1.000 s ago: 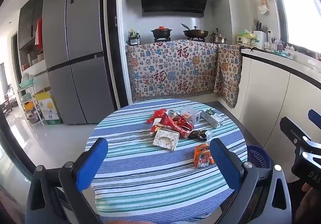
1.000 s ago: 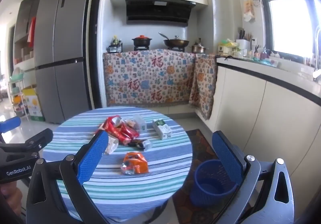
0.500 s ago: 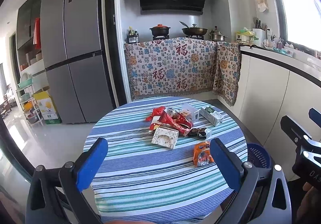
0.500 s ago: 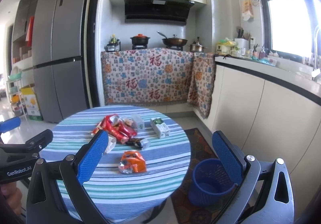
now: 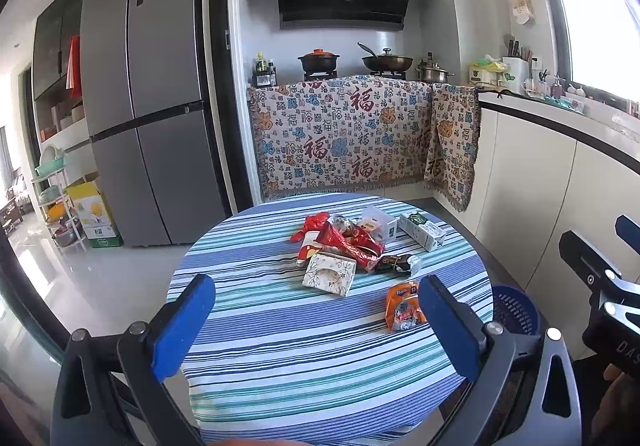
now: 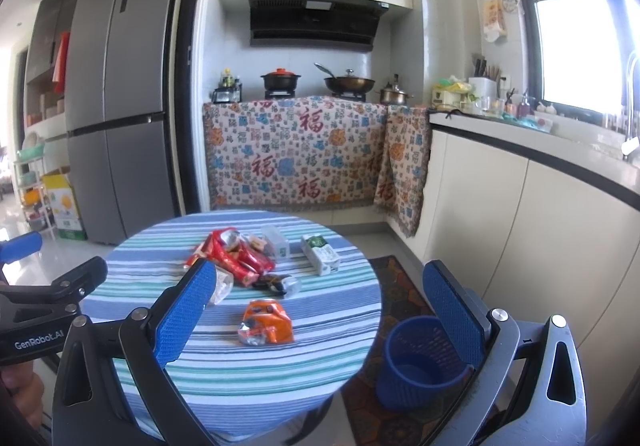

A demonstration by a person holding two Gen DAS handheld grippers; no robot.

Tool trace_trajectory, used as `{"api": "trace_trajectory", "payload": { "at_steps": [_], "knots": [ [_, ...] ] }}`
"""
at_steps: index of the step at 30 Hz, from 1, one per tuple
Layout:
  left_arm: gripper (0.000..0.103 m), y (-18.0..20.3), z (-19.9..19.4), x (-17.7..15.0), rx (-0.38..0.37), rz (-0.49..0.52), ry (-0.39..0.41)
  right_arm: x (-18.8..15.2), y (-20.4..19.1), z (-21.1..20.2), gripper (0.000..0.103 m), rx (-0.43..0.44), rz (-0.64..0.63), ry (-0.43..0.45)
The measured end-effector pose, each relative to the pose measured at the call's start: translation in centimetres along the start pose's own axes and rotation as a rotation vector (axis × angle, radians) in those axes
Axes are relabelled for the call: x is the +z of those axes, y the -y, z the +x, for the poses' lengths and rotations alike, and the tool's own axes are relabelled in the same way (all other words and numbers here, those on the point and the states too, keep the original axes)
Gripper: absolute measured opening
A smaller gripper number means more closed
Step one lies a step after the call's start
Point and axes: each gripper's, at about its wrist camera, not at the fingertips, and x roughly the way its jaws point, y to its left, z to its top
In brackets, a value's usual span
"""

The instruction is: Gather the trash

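Setting: a round table with a striped cloth is filling the lower centre of both views, in a kitchen.
Trash, main heap: red wrappers, a clear plastic tub and a dark wrapper are lying bunched at the far middle of the table.
Trash, outliers: a green-and-white carton is sitting just right of the heap; a patterned tissue box is touching its near edge; an orange packet is lying apart, nearest the camera.
Bin: a blue basket is standing on the floor at lower right, just beside the table.
Left gripper: hanging released, jaws spread wide, holding nothing.
Right gripper: likewise gaping and empty – short of the table.
Step in hand: approaching; nothing is yet picked up.
Next move, by judgement: reaching for the orange packet – the closest piece – closing gently on crinkly foil, then carrying it to the basket.
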Motion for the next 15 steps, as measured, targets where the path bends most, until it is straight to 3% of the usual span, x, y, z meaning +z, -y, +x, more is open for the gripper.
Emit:
{"api": "trace_trajectory", "payload": {
  "at_steps": [15],
  "knots": [
    [0.103, 0.02, -0.03, 0.0, 0.0, 0.0, -0.001, -0.15, -0.28, -0.08, 0.103, 0.002, -0.007, -0.003]
  ]
}}
